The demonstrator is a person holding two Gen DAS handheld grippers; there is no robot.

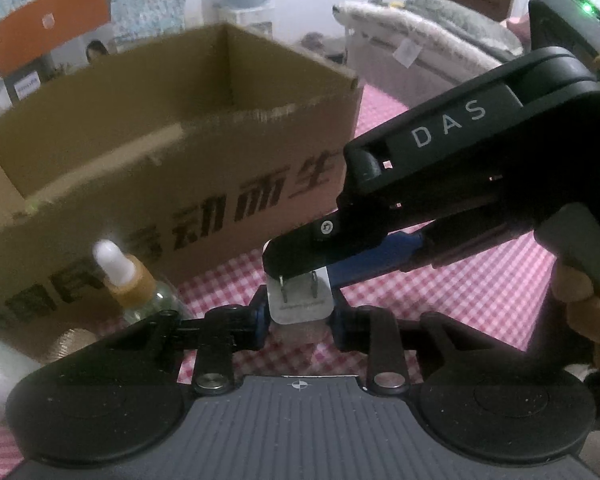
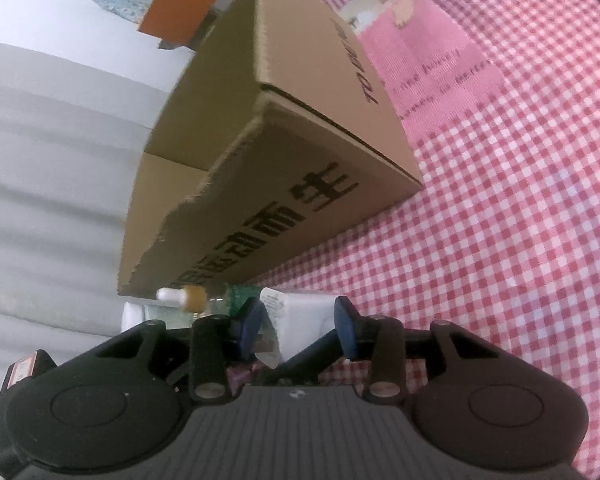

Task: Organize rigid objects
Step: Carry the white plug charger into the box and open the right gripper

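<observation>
A white charger plug (image 1: 298,306) with two metal prongs is held just above the pink checked cloth (image 1: 460,288). My left gripper (image 1: 299,322) is shut on its lower body, a blue pad on each side. My right gripper (image 1: 296,268) reaches in from the right over the pronged end. In the right wrist view the charger (image 2: 304,314) lies between the blue pads of my right gripper (image 2: 300,318), which stand slightly apart from it. An open cardboard box (image 1: 180,140) with black print stands right behind the charger.
A dropper bottle (image 1: 130,280) with a white bulb and a gold cap (image 1: 72,344) sit at the box's front left. The box (image 2: 300,152) and bottle (image 2: 192,298) also show in the right wrist view. A hand (image 1: 576,308) holds the right gripper. Grey bedding (image 1: 440,28) lies behind.
</observation>
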